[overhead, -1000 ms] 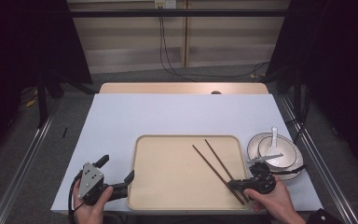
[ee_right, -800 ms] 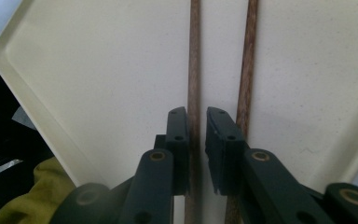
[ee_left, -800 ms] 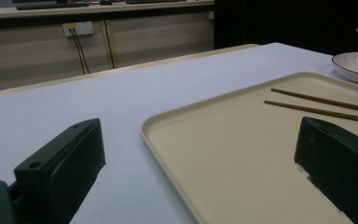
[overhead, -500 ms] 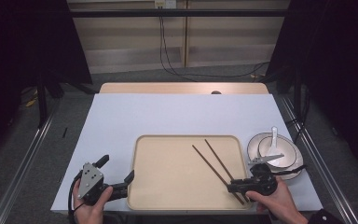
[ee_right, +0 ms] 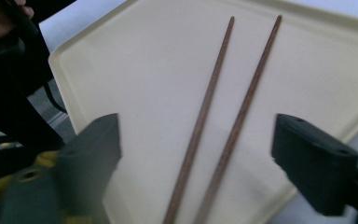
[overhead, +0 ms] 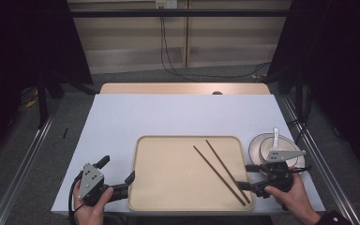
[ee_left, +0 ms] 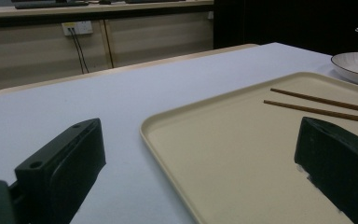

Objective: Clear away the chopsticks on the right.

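Note:
Two brown chopsticks [overhead: 220, 171] lie side by side on the right part of a beige tray [overhead: 168, 178], slanting toward its near right corner. My right gripper [overhead: 244, 176] hovers at the tray's right edge, close to their near ends. Its jaws have just been opening and now stand wide apart. In the right gripper view the chopsticks [ee_right: 214, 88] lie on the tray [ee_right: 135, 70] between the jaws of the right gripper [ee_right: 196, 135], untouched. My left gripper [overhead: 118, 168] is open astride the tray's left rim, and the left gripper [ee_left: 198, 140] holds nothing over the tray [ee_left: 223, 154].
A white plate [overhead: 258, 147] carrying a small bowl and a white spoon [overhead: 275, 137] stands right of the tray, just behind my right hand. A pale blue mat [overhead: 178, 115] covers the table. The plate [ee_left: 349, 63] also shows at the far right of the left gripper view.
The right gripper's jaws went from shut at the chopsticks' near ends to wide open, and the hand lifted and drew slightly right. The chopsticks stay on the tray. The left gripper kept still.

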`<move>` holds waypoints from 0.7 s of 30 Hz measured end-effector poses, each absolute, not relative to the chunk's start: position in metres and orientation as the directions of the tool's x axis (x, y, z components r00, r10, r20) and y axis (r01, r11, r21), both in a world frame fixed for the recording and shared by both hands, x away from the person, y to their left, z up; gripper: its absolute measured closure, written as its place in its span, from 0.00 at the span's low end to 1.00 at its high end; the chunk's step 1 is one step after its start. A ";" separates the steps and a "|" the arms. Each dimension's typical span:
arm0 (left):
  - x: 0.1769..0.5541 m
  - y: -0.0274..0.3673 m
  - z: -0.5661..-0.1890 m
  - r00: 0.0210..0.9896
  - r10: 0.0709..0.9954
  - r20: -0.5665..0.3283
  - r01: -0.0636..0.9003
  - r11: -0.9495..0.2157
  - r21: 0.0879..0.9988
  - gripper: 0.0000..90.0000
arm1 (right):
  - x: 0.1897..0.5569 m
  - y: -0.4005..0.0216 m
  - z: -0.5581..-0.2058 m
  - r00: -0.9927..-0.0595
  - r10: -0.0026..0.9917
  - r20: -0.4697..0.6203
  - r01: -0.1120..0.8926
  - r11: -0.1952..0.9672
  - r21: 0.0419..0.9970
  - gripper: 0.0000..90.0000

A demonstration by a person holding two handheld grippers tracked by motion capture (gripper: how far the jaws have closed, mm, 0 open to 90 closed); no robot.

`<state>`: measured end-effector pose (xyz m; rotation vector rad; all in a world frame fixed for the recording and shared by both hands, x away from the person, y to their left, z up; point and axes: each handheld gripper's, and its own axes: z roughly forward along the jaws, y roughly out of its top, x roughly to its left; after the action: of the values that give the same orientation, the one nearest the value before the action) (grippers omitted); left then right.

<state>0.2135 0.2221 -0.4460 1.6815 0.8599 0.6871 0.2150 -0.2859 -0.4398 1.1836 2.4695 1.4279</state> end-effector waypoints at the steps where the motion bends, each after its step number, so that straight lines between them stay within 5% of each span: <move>1: 0.214 0.222 -0.446 0.572 0.820 0.021 0.200 -0.164 0.966 0.02 | 0.215 -0.289 -0.439 -0.715 0.634 0.295 0.574 0.291 0.766 0.13; 10: 0.213 0.222 -0.446 0.572 0.820 0.020 0.201 -0.164 0.966 0.02 | 0.209 -0.309 -0.429 -0.743 0.654 0.140 0.434 0.312 0.845 0.11; 21: 0.212 0.220 -0.446 0.570 0.821 -0.001 0.197 -0.135 0.971 0.02 | 0.197 -0.341 -0.431 -0.709 0.698 0.100 0.349 0.224 0.910 0.07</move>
<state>0.2121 0.2202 -0.4458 1.6522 0.8654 0.6767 0.1968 -0.3412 -0.4305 0.9748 2.1733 1.4799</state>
